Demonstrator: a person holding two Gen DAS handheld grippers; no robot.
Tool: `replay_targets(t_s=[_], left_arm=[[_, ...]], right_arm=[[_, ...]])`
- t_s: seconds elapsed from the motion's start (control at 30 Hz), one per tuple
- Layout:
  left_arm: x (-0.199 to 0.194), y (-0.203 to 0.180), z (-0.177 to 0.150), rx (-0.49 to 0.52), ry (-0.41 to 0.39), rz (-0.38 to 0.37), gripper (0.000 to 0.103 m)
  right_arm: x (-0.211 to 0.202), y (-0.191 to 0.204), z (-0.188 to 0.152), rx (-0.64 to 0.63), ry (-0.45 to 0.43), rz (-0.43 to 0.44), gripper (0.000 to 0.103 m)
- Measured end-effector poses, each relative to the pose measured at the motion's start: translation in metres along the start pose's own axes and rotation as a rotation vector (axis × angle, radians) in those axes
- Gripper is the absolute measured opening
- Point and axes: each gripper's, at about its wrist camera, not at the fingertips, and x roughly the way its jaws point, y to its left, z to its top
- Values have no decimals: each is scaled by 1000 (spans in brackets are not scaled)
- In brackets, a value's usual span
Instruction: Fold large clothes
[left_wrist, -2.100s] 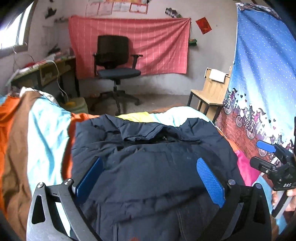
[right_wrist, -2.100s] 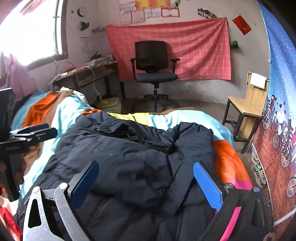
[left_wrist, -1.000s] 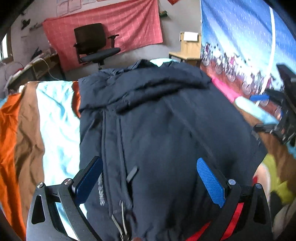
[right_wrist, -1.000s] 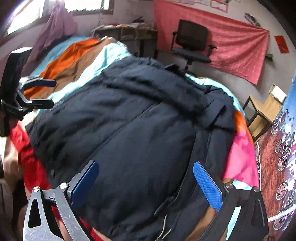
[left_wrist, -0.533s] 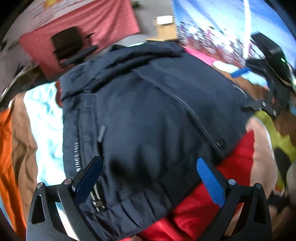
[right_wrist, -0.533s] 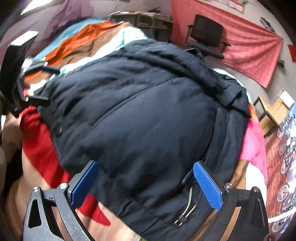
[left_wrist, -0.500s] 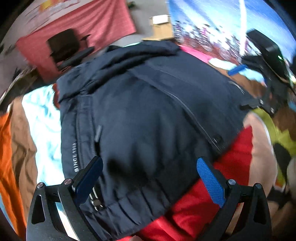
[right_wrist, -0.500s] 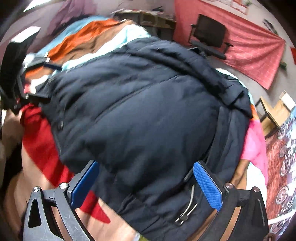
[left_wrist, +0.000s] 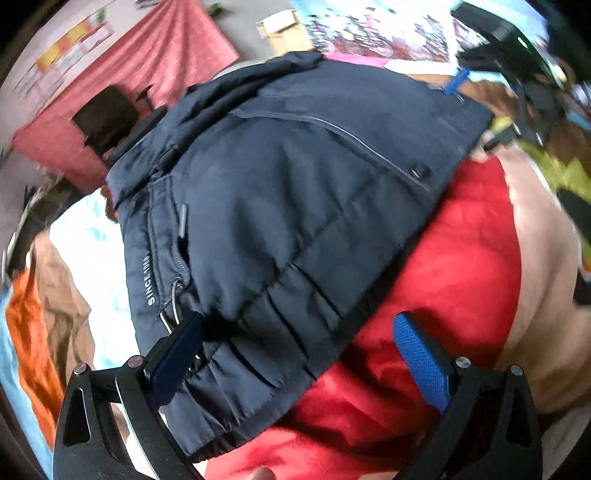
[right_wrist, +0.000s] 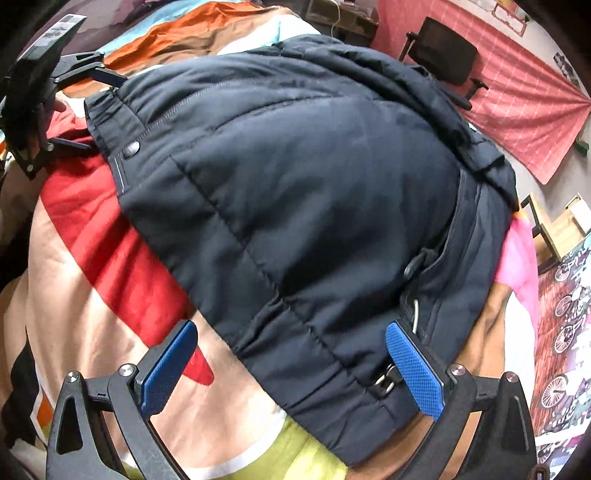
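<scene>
The navy jacket (left_wrist: 295, 192) lies spread on the bed (right_wrist: 92, 280), its hem between both spread, empty jaws of the left hand-held gripper (left_wrist: 299, 347) and the right hand-held gripper (right_wrist: 291, 363), likely poised to pinch its corners.

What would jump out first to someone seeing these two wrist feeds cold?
The dark navy padded jacket fills the middle of both views, lying on a loudly coloured bedspread whose red patch shows at its hem. Both grippers, left and right, sit open at that hem, one near each corner. Behind, a pink cloth hangs on the wall.
</scene>
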Motion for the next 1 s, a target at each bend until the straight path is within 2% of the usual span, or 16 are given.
replay_targets(t_s=[0.2,0.4,0.53,0.87,1.0], left_arm=[[16,-5,-5,66,30,73,100],[19,-10,-10,82,6,134,100],[17,-14,-11,101,-7,200,101],[14,-18,-12,100,-31,269,101],[12,-20,-13,101,-40,283,101]], right_arm=[[3,-1,-3,-26,7,-16,103],[8,3,-10,-54,23,-42,103],[10,11,-16,-99,20,-71,103],[12,33,-24,-184,6,-133,103],[11,36,-25,-173,14,-122,103]])
